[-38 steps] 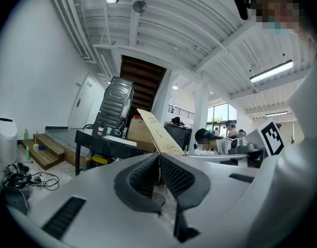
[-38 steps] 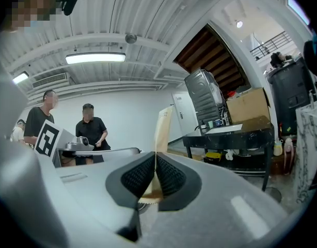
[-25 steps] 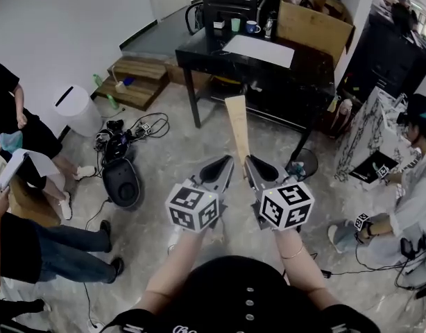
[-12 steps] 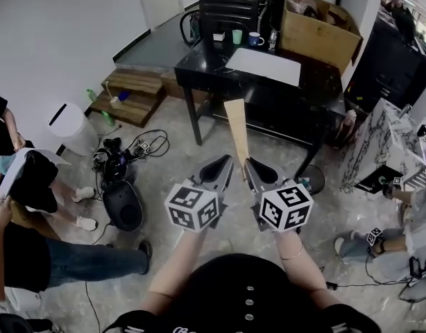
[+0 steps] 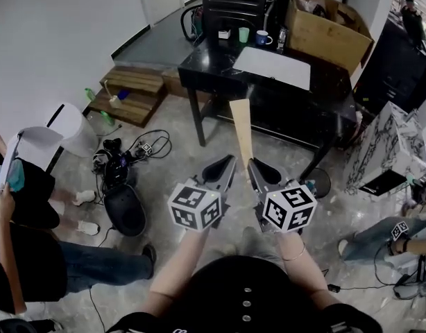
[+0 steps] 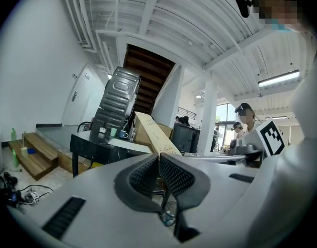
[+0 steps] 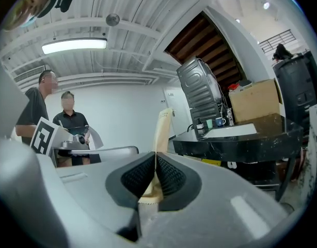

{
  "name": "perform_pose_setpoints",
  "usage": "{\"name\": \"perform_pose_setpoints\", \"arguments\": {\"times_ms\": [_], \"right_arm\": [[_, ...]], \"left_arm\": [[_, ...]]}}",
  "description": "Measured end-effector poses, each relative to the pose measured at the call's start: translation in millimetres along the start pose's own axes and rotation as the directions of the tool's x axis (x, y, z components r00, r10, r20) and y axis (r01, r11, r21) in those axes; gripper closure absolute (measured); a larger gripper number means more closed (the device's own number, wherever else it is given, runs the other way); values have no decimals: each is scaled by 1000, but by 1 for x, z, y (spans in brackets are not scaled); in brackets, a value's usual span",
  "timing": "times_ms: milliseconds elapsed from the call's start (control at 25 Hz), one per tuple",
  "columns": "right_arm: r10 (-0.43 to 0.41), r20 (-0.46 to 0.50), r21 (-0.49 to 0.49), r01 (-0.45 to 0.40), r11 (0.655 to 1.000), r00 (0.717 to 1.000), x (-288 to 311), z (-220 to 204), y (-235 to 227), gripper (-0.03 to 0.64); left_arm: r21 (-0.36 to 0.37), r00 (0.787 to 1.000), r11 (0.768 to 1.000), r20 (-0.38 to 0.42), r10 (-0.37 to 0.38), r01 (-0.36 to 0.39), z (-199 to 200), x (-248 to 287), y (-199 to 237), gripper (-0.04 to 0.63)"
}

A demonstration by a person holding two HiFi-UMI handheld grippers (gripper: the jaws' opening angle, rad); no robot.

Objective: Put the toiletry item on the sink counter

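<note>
Two claws side by side in the head view, both short of the black worktop [image 5: 199, 55]. Right claw [image 5: 252, 165] clamped on the lower end of the toiletry item [image 5: 241, 127], a long tan carton slanting up towards the worktop's near edge, not reaching it. Left claw [image 5: 228, 164] pressed together, holding nothing. Black-and-white square markers on both cubes, no words. On the worktop, a white sheet [image 5: 274, 66], with a green cup [image 5: 243, 35] and blue mug [image 5: 263, 39] at the far edge. Cardboard box [image 5: 331, 28] right of the worktop, wooden steps [image 5: 133, 89] left of it, cables [image 5: 126, 148] on grey marbled floor [image 5: 178, 155] in front of it.

Left gripper view: tips of the left claw [image 6: 159, 155] meeting, nothing between. Carton [image 6: 157, 136] just beyond, print along its edge too small to read. Above the worktop [image 6: 96, 144], a dark stair underside [image 6: 145, 71], unseen from the head.

Right gripper view: right claw [image 7: 155, 155] gripping the carton [image 7: 161, 130], worktop [image 7: 236, 141] at right, strip light [image 7: 73, 45] overhead.
</note>
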State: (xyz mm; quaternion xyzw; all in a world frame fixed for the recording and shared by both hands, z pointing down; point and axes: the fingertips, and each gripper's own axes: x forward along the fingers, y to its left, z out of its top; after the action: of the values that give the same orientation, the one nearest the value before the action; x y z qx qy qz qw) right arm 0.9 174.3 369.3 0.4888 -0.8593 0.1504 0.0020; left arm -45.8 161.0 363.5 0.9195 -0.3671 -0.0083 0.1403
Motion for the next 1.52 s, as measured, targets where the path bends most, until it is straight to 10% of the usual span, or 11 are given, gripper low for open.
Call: {"name": "perform_pose_setpoints", "arguments": {"times_ms": [1520], "right_arm": [[111,9,20,-111,994,994,246,92,-196,607]], "left_arm": [[31,994,994,-10,109,-109,71,255,190,578]]}}
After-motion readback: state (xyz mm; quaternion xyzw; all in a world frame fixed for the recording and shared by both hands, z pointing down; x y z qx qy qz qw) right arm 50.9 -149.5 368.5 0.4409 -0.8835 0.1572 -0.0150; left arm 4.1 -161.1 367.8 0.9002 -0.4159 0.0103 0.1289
